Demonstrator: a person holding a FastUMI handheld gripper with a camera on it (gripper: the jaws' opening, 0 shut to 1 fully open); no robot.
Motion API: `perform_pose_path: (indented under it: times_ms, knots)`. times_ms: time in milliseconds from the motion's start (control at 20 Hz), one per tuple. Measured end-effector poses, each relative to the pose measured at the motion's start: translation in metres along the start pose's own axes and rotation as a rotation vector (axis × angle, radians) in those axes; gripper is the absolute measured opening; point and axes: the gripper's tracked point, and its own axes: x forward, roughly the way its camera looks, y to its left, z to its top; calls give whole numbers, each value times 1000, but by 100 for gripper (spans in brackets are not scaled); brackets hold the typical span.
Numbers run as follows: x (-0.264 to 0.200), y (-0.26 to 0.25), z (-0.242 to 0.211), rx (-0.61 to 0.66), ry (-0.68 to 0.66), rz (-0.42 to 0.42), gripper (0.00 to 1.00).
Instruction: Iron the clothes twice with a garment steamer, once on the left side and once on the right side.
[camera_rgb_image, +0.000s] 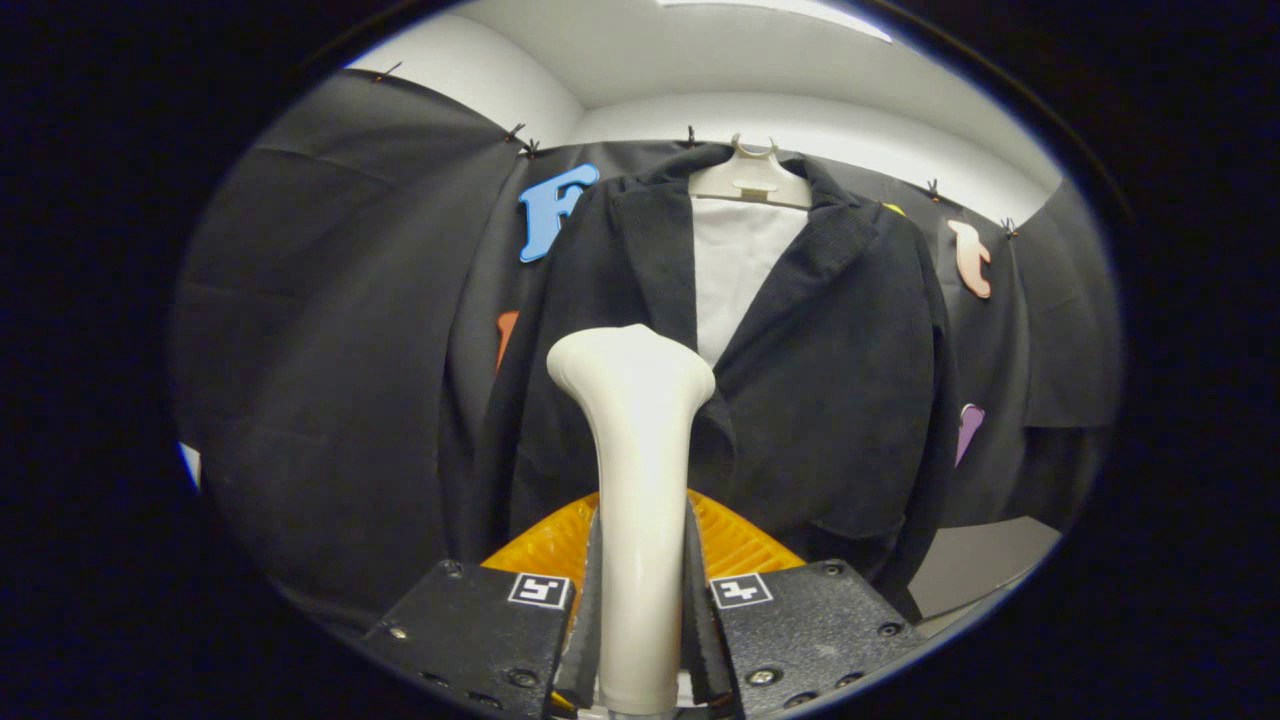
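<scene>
Gripper (640, 600) clamped on upright garment steamer (637, 450), head up; dark jacket (840, 380) on hanger (750, 178) hangs just beyond, straight ahead.

A pale hanger (750, 180) carries the dark jacket (840, 380), apparently white-lined.

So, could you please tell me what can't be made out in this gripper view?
- Steamer: its face points away toward the jacket, so the steam plate and any steam are hidden; the gripper clamps its handle.
- Jacket hem: covered by the steamer and fingers.
- Whether the steamer head touches the jacket: cannot tell.
- Hanger: its hook is too small to follow.
</scene>
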Motion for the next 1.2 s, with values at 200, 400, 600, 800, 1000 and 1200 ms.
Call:
perform_pose_path:
  times_ms: [200,400,600,800,1000,1200]
  knots:
    - [-4,3,-14,-3,21,7,38]
    - [-10,5,-33,8,52,8,38]
    - [-12,3,-58,30,103,-6,38]
    - [-14,4,-79,26,144,-6,38]
    - [-19,10,-99,20,173,2,38]
    - [-24,12,-115,11,192,9,38]
